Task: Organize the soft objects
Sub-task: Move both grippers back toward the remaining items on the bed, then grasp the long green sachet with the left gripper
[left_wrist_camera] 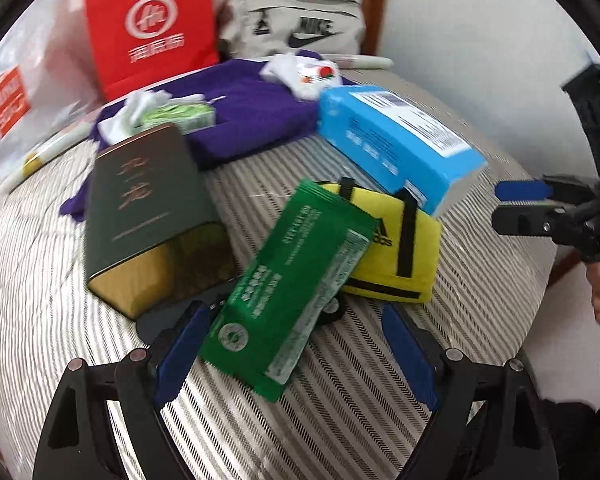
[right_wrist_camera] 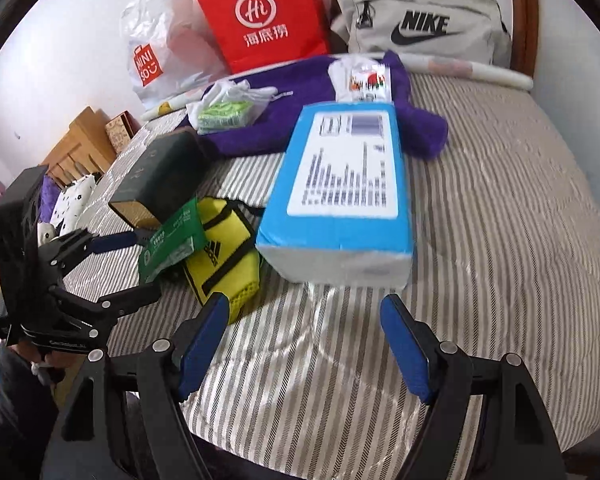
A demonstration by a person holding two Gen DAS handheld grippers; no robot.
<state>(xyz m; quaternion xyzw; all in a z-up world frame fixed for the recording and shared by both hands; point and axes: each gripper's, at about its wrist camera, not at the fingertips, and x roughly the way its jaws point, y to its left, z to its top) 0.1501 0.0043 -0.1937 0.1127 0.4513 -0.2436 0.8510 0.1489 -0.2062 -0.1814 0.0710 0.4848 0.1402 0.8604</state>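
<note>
On the striped bed lie a green packet (left_wrist_camera: 290,280) (right_wrist_camera: 172,238), a yellow Adidas pouch (left_wrist_camera: 396,248) (right_wrist_camera: 224,252), a blue tissue pack (left_wrist_camera: 396,140) (right_wrist_camera: 340,196), a dark green box (left_wrist_camera: 152,208) (right_wrist_camera: 160,176) and a purple cloth (left_wrist_camera: 244,116) (right_wrist_camera: 420,120). My left gripper (left_wrist_camera: 296,344) (right_wrist_camera: 140,256) is open, its fingers on either side of the green packet, which lies partly over the yellow pouch. My right gripper (right_wrist_camera: 304,344) (left_wrist_camera: 512,208) is open and empty, just in front of the blue tissue pack.
At the back stand a red paper bag (left_wrist_camera: 148,28) (right_wrist_camera: 260,16), a white Miniso plastic bag (right_wrist_camera: 152,52) and a grey Nike bag (right_wrist_camera: 420,20) (left_wrist_camera: 296,24). Small tissue packs (right_wrist_camera: 224,110) (right_wrist_camera: 364,78) lie on the purple cloth. Wooden furniture (right_wrist_camera: 84,144) stands left of the bed.
</note>
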